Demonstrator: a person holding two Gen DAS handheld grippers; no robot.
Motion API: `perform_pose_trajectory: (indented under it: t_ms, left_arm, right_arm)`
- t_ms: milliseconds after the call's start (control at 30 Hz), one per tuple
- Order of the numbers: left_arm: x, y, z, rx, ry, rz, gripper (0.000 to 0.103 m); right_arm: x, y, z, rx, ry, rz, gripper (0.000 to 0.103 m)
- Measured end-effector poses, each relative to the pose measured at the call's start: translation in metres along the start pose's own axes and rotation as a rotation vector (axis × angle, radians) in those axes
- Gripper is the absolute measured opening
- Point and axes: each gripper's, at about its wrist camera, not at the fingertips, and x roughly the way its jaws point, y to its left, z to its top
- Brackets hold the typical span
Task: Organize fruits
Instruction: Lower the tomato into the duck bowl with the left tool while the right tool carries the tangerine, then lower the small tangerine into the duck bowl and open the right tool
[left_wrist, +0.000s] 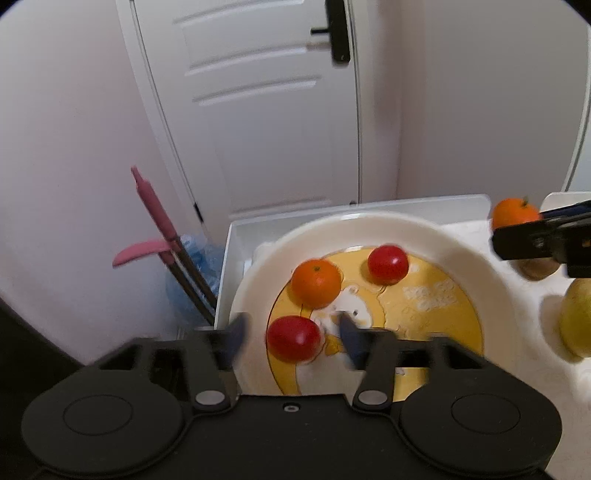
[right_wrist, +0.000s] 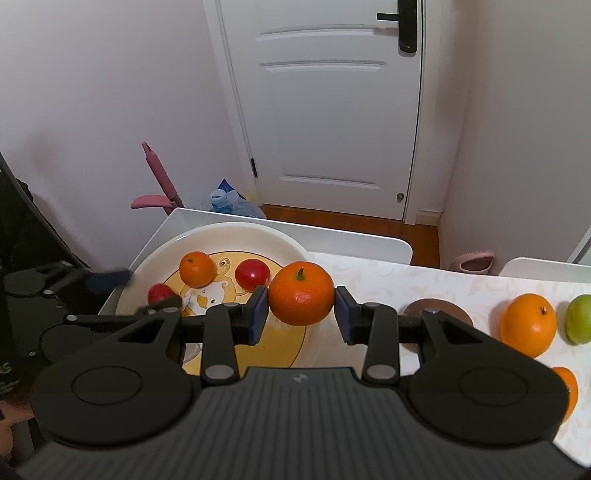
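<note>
A white plate (left_wrist: 472, 254) with a yellow cartoon centre holds a small orange (left_wrist: 316, 283) and two red tomatoes (left_wrist: 388, 264) (left_wrist: 293, 338). My left gripper (left_wrist: 291, 334) is open, its fingers on either side of the near tomato, just above the plate. My right gripper (right_wrist: 301, 314) is shut on a mandarin orange (right_wrist: 301, 293) and holds it above the plate's right rim (right_wrist: 295, 247). The same plate fruit shows in the right wrist view: orange (right_wrist: 197, 268), tomatoes (right_wrist: 252, 274) (right_wrist: 160, 293).
On the patterned tablecloth (right_wrist: 388, 280) to the right lie another orange (right_wrist: 528, 325), a green fruit (right_wrist: 579, 319), a partly hidden orange (right_wrist: 567, 387) and a brown coaster (right_wrist: 439, 308). Behind are a white door (right_wrist: 332, 110), a pink-handled tool (right_wrist: 162, 177) and the table's far edge.
</note>
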Motion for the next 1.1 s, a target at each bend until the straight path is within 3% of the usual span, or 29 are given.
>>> perform_pose_trajectory:
  t_ms: [33, 333, 1000, 1100]
  left_arm:
    - [-0.004, -0.001, 0.000, 0.008, -0.015, 0.013, 0.090]
    - [-0.033, -0.004, -0.009, -0.011, -0.003, 0.023, 0.098]
    - [-0.055, -0.003, -0.027, -0.099, 0.035, 0.085, 0.099]
    - [-0.056, -0.004, -0.027, -0.097, 0.036, 0.089, 0.099]
  right_arm:
    - [0.000, 0.000, 0.001, -0.003, 0.000, 0.004, 0.053]
    - [0.003, -0.003, 0.008, -0.063, 0.028, 0.046, 0.053]
    - [0.057, 0.026, -0.003, -0.265, 0.080, 0.091, 0.055]
    - [0.049, 0.026, -0.002, -0.279, 0.051, 0.080, 0.079]
